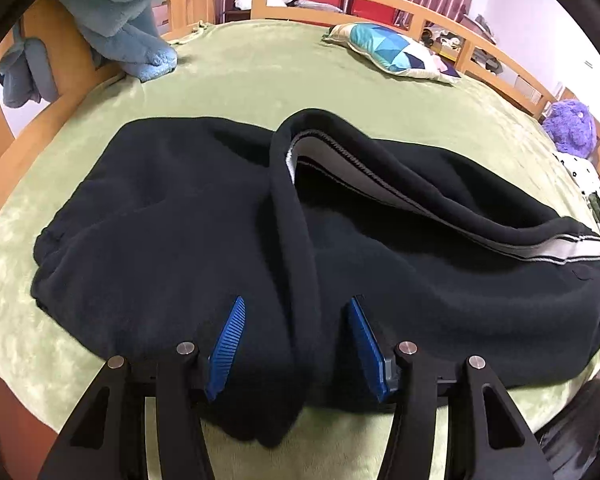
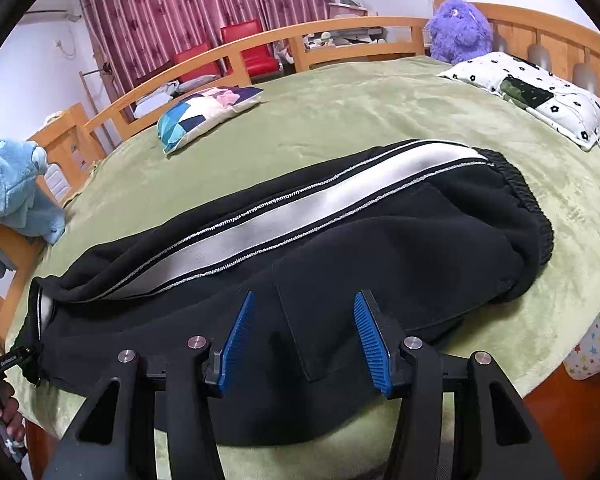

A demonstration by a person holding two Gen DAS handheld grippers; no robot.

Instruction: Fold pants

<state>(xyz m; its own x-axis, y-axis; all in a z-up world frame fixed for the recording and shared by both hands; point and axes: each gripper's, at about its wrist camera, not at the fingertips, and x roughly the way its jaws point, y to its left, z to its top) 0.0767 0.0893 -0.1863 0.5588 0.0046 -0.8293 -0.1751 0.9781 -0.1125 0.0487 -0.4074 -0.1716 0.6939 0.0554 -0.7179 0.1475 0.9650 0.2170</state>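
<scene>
Under and ahead of both tongs, the black pants [image 2: 340,248] lie folded lengthwise on the green bedspread [image 2: 340,112], the silver side stripe [image 2: 300,208] running beyond the right gripper [image 2: 304,336] toward the elastic waistband [image 2: 532,216] far to its right. Both tongs stand spread with nothing pinched: the right gripper's blue pads [image 2: 370,340] hover over a patch pocket, and the left gripper [image 1: 296,340] straddles a raised fold of cloth without pressing it. Farther off past the pants lie a patchwork pillow [image 2: 204,114], a purple plush toy [image 2: 458,32], a blue plush toy [image 1: 124,20] and the wooden bed rail [image 2: 340,32].
</scene>
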